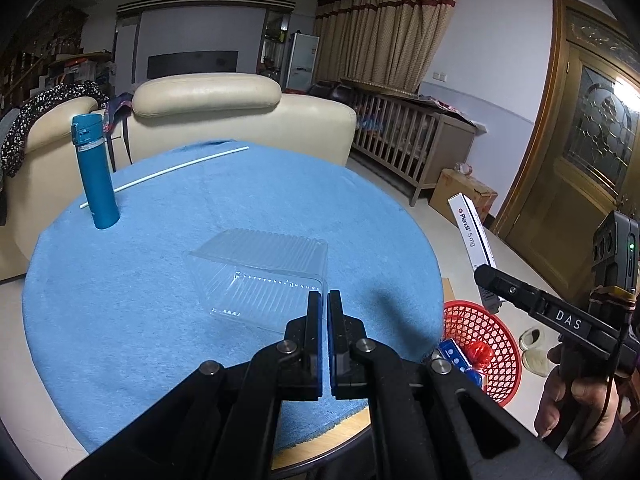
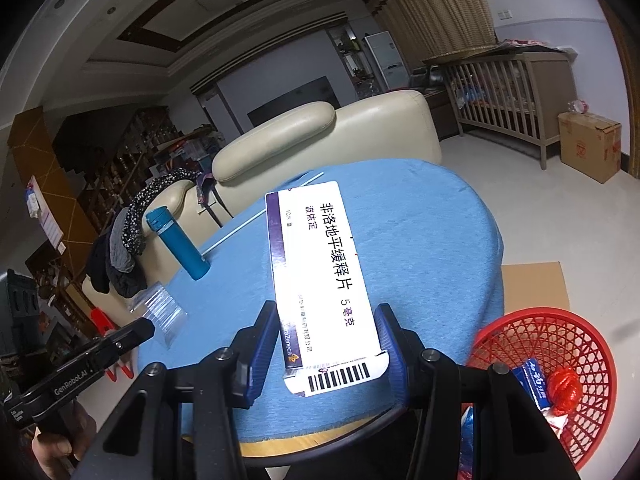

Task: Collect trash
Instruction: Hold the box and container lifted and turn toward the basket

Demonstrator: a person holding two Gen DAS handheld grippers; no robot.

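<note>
My right gripper (image 2: 326, 334) is shut on a white medicine box (image 2: 320, 272) and holds it in the air above the table's near edge; the box also shows in the left wrist view (image 1: 472, 232). My left gripper (image 1: 324, 300) is shut and empty, just in front of a clear plastic clamshell container (image 1: 260, 276) lying on the blue tablecloth (image 1: 160, 280). The container also shows in the right wrist view (image 2: 160, 312). A red mesh basket (image 2: 540, 384) on the floor right of the table holds a blue packet and a red bag; it also shows in the left wrist view (image 1: 484, 344).
A teal flask (image 1: 94, 172) stands at the table's far left, with a thin white stick (image 1: 164, 176) lying behind it. A cream sofa (image 1: 208, 112) is behind the table. A wooden crib (image 1: 404, 140) and a cardboard box (image 1: 464, 196) stand to the right.
</note>
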